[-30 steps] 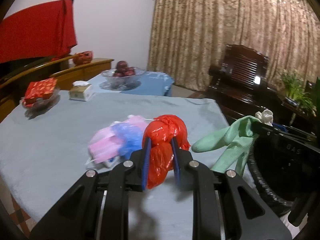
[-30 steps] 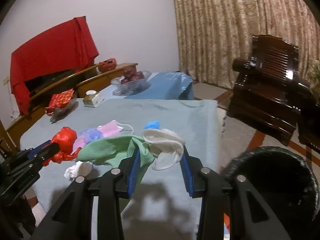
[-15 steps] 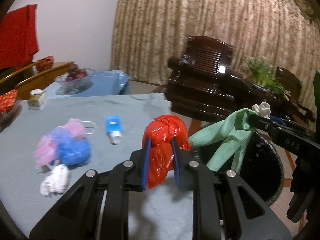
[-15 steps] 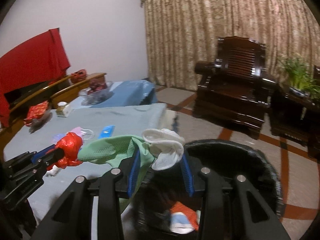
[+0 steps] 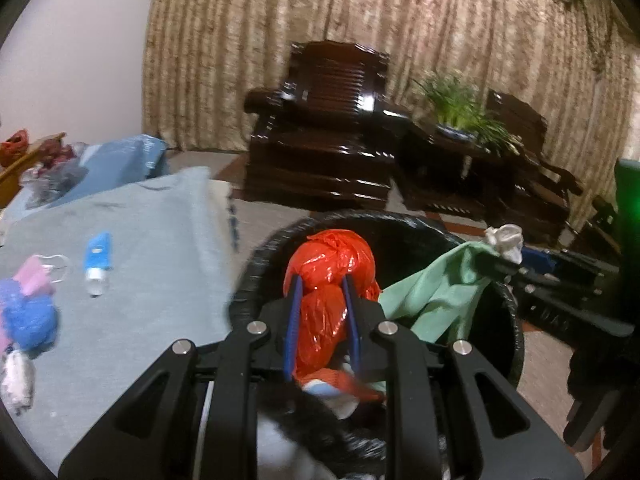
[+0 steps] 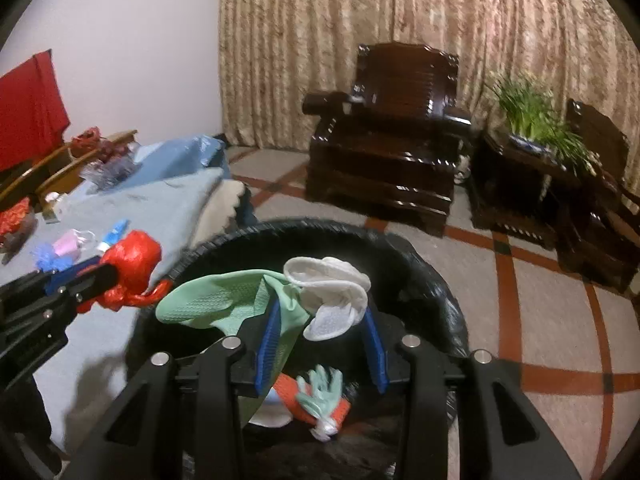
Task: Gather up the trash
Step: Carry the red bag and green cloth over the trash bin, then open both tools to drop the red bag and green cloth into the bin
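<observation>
My left gripper [image 5: 320, 285] is shut on a crumpled red plastic bag [image 5: 334, 264] and holds it over the black trash bin [image 5: 504, 312]. The same red bag [image 6: 132, 268] shows at the left of the right wrist view, at the bin's edge. My right gripper [image 6: 320, 312] is shut on a green rubber glove [image 6: 208, 300] with a white cuff [image 6: 332, 292], hanging above the open bin [image 6: 436, 276]. Inside the bin lie a green and orange glove [image 6: 320, 392] and other scraps. A blue tube [image 5: 96, 264], a pink mask [image 5: 34, 280] and a blue wad [image 5: 28, 320] lie on the table.
The table with a grey-blue cloth [image 5: 152, 248] sits left of the bin. Dark wooden armchairs [image 6: 392, 128] and a potted plant [image 6: 536, 116] stand before the patterned curtain. Tiled floor with red stripes [image 6: 552, 292] spreads to the right. A white scrap [image 5: 16, 376] lies near the table's front.
Both grippers swung right, off the table, and now hold their loads over the bin, whose inside has come into view. Neither grip has changed.
</observation>
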Available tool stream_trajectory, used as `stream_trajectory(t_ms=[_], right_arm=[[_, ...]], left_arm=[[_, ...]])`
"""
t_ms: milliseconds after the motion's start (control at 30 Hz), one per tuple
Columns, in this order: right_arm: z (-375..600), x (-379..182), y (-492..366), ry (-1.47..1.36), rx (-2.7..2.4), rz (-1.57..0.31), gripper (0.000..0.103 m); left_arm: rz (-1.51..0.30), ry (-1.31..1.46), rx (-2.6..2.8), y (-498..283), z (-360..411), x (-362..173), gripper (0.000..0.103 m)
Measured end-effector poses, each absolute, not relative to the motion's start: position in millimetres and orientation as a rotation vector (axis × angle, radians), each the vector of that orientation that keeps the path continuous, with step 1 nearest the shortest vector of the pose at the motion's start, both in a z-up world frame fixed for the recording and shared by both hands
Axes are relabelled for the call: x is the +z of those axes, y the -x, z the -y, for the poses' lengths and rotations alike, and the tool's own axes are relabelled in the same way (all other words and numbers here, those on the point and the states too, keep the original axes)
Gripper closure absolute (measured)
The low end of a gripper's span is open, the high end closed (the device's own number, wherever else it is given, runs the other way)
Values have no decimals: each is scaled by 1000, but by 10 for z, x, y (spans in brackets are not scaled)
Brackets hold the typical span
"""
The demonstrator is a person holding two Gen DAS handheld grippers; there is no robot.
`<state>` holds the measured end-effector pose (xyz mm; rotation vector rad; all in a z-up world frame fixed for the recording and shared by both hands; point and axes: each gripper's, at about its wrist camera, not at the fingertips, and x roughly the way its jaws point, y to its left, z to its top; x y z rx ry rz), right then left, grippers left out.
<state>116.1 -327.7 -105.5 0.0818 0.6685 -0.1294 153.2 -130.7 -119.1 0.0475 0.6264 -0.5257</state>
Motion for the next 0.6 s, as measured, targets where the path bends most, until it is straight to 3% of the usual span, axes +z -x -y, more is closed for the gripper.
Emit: stream_trajectory(t_ms=[133, 200, 333, 367, 600], right_arm=[[3398, -1225, -1159, -101, -140, -707, 64], [3438, -1286, -1156, -112, -145, -723, 58], [3545, -1371, -1112, -152, -140, -732, 51], [3549, -1377, -1105, -154, -142, -731, 44], [3515, -1294, -1060, -165, -153, -694, 14]], left_arm=[[-663, -56, -558, -1608, 1498, -1334, 84], [-691, -62, -576, -1654, 1573, -1407, 82], [-723, -47, -588, -1696, 1572, -1478, 54], [-723, -42, -588, -1695, 1550, -1483, 46], [-704, -19, -544, -1657, 1320, -1398, 32]])
